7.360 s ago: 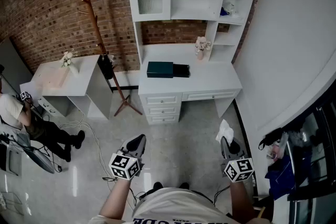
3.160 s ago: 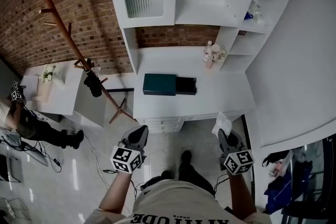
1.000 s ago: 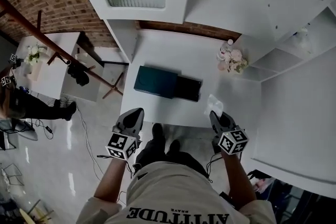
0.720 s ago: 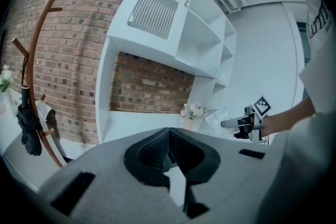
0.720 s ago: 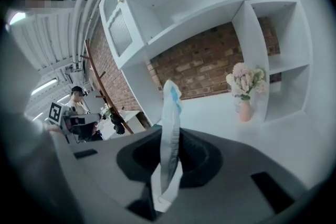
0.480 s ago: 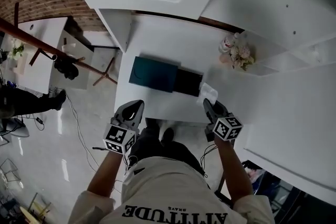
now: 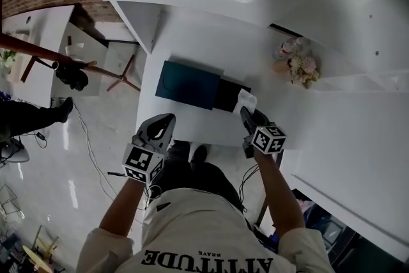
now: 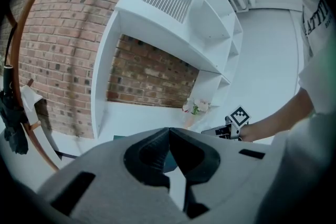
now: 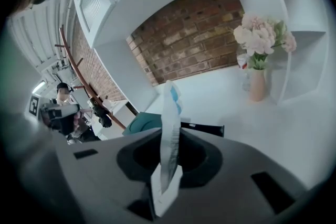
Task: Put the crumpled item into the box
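Note:
A dark teal box (image 7: 188, 85) lies on the white desk (image 7: 192, 41), and a black open part (image 7: 231, 94) adjoins its right side. My right gripper (image 7: 245, 114) is shut on the crumpled item (image 7: 246, 100), a white flattened piece with blue print, held just right of the black part. In the right gripper view the crumpled item (image 9: 170, 107) stands upright between the jaws of my right gripper (image 9: 169, 139), with the teal box (image 9: 142, 123) beyond. My left gripper (image 7: 166, 120) hangs over the desk's front edge, shut and holding nothing; in its own view the left gripper (image 8: 169, 132) has its jaws touching.
A vase of pink flowers (image 7: 299, 64) stands at the desk's back right, below white shelves (image 9: 310, 55). A wooden coat stand (image 7: 70, 67) and a low white cabinet (image 7: 38, 29) are to the left. A person (image 9: 65, 94) is on the left side of the room.
The view has closed in on the desk. Both grippers have moved forward to its front edge, and the right one now holds the crumpled item beside the black part of the box.

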A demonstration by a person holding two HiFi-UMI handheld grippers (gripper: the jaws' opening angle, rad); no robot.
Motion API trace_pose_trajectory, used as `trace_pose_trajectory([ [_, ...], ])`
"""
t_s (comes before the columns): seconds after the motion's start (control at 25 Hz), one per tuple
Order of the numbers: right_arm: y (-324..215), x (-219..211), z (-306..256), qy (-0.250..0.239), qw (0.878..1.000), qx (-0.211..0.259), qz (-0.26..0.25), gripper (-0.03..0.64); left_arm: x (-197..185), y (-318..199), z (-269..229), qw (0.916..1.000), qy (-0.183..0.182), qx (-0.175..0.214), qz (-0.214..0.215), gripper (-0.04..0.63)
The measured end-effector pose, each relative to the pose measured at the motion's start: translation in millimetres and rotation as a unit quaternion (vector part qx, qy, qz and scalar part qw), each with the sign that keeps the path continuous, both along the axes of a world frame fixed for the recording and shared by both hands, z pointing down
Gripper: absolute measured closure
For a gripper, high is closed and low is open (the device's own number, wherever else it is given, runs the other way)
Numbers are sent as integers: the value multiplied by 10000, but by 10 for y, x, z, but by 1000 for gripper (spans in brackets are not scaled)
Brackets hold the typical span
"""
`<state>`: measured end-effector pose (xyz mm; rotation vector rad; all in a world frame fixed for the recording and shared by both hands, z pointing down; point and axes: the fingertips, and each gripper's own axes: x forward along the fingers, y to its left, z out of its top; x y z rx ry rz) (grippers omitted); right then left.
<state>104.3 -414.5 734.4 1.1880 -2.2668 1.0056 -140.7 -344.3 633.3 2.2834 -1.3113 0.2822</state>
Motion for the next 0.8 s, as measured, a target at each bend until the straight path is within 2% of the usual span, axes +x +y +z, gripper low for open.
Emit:
trace_pose_trajectory([
  [0.32, -180, -109, 661, 532, 9964, -650, -67, 545, -82, -33, 192, 9997, 23, -227, 69, 571],
  [0.6, -276, -362, 1007, 790, 9884, -1269, -251, 545, -231, -98, 295, 9994, 46, -331, -4, 571],
  [0.8, -294, -403, 1246, 787, 9819, -1689, -345, 544, -342, -135, 352, 9992, 49, -382, -88, 571],
])
